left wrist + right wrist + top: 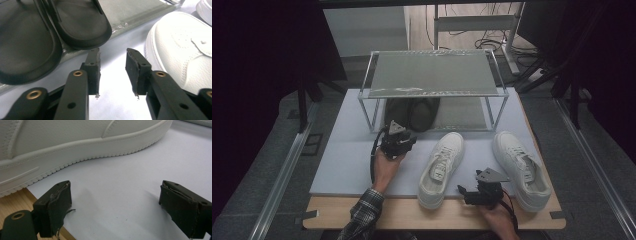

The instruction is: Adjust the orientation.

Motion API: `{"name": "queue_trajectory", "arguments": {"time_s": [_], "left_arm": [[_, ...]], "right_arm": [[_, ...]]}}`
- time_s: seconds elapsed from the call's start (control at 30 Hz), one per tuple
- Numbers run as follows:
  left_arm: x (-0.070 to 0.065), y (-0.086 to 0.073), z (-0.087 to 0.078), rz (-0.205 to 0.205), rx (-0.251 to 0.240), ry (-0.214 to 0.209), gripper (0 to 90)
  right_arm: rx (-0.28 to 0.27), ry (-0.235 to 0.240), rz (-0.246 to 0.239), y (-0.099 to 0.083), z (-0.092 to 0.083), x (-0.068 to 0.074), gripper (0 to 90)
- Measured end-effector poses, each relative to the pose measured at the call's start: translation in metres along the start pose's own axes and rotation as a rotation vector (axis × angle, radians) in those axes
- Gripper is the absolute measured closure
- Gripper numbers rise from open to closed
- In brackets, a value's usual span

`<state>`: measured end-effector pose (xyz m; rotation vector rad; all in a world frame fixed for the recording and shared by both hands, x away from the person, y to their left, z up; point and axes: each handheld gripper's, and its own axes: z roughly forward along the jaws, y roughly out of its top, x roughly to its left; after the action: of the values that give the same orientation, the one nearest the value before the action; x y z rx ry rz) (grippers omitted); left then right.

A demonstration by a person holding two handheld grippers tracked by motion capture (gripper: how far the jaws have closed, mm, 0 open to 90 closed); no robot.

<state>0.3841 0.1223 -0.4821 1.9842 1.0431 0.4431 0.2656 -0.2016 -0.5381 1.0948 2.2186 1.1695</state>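
A pair of dark slippers (412, 113), smooth and matte with rounded toes and thick foam-like soles, sat side by side on the lower tier of a shoe rack (432, 72) in the upper middle of the high view. The rack was a light metal frame with thin posts and two flat grey shelves wrapped in glossy film; its top shelf carried nothing that could be made out.

Just below the slippers in the high view, the left claw (398, 134) was held in a hand (387, 167) with a plaid sleeve. In the left gripper view this claw (113, 72) was partly spread, its worn black rubber pads (93, 72) pinching nothing, with the slippers' rounded toes (82, 25) just beyond the tips at the upper left.

Two white sneakers lay on the pale, smooth mat (347, 165) that covered most of the wooden tabletop (402, 214). The left sneaker (441, 167) stood at the frame's centre, the right sneaker (519, 167) toward the lower right; both showed perforated leather-like uppers and laces.

The right claw (463, 192) rested low between the two sneakers at the bottom of the high view. In the right gripper view it (117, 210) was spread wide over bare mat, pads frayed at the edges, with a sneaker's ribbed white sole (82, 152) across the top of the frame.
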Motion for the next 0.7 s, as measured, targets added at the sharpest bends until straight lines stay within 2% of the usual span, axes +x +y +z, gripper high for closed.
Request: {"name": "queue_trajectory", "arguments": {"time_s": [0.33,0.5,0.7], "left_arm": [[0.000,-0.011,-0.015,-0.002,0.005,0.003,49.7],[0.003,-0.018,-0.025,-0.015,-0.002,-0.001,44.3],[0.007,-0.028,-0.039,-0.029,-0.015,0.014,34.9]], "right_arm": [[0.000,0.000,0.000,0.000,0.000,0.000,10.9],[-0.001,0.000,0.000,0.000,0.000,0.000,10.9],[0.000,-0.002,0.000,0.000,0.000,0.000,10.9]]}}
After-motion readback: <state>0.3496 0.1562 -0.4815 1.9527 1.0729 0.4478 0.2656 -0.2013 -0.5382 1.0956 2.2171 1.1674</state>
